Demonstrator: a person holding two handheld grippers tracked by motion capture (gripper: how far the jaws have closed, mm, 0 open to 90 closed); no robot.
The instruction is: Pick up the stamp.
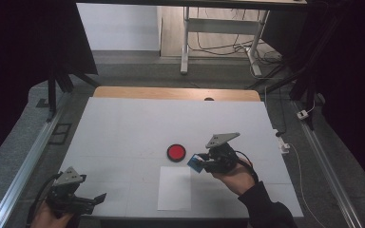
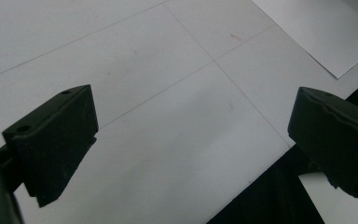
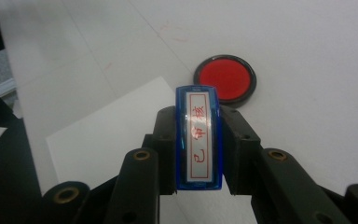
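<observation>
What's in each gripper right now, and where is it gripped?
Right gripper clamps the blue stamp across its two long sides. Left gripper is open, holding nothing.

A white rectangular worktop (image 1: 123, 128) with faint grid lines is seen, a light wooden strip (image 1: 176, 93) exposed along its far edge. A white metal desk frame (image 1: 218, 28) with tangled black cables (image 1: 218, 47) is set on the grey floor (image 1: 133, 66) behind.

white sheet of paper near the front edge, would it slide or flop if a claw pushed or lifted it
The sheet of paper lies flat and thin on the smooth white table, so a push would probably slide it easily. Lifted by one edge it would likely droop. It looks very light, and with no raised edge it could be hard to pinch.
</observation>
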